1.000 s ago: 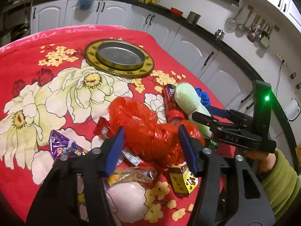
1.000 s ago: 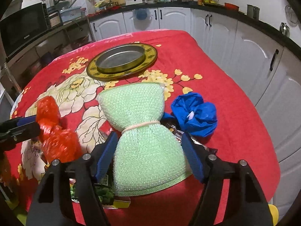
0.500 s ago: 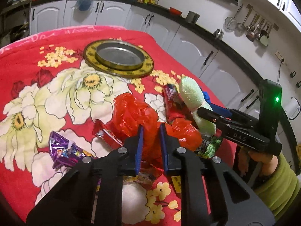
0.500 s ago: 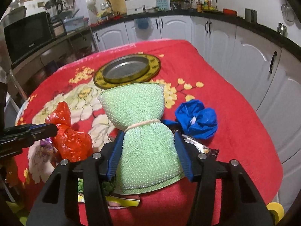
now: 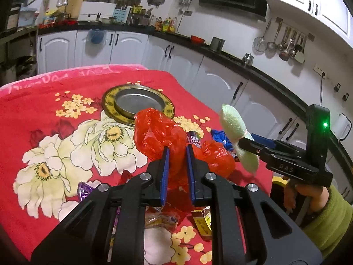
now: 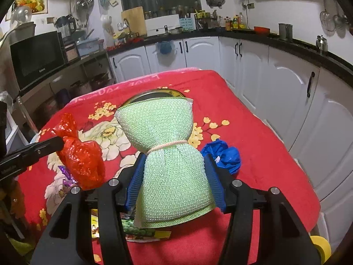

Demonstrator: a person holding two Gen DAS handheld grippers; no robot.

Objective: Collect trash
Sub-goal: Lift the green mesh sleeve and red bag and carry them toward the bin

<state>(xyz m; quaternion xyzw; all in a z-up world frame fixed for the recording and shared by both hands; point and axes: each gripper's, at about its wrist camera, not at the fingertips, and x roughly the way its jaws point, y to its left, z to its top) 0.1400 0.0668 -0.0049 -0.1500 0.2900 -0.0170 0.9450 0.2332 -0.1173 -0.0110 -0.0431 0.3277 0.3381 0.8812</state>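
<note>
My left gripper (image 5: 177, 154) is shut on a crumpled red plastic bag (image 5: 158, 132) and holds it above the red flowered tablecloth (image 5: 44, 110). The bag also shows in the right wrist view (image 6: 81, 156). My right gripper (image 6: 173, 170) is shut on a pale green mesh bundle (image 6: 167, 154) tied with a band, lifted off the table. The bundle also shows in the left wrist view (image 5: 236, 128). A round metal tray with a gold rim (image 5: 139, 101) lies further back on the table.
A blue plastic bag (image 6: 222, 156) lies right of the bundle. Loose wrappers lie near the front: a purple one (image 5: 85, 190), a yellow box (image 5: 201, 223), a dark red tube (image 5: 194, 139), a green packet (image 6: 141, 231). White cabinets (image 6: 286, 101) stand close on the right.
My left gripper shut on the red bag and lifted it. My right gripper shut on the green bundle and lifted it. Both views have tilted upward.
</note>
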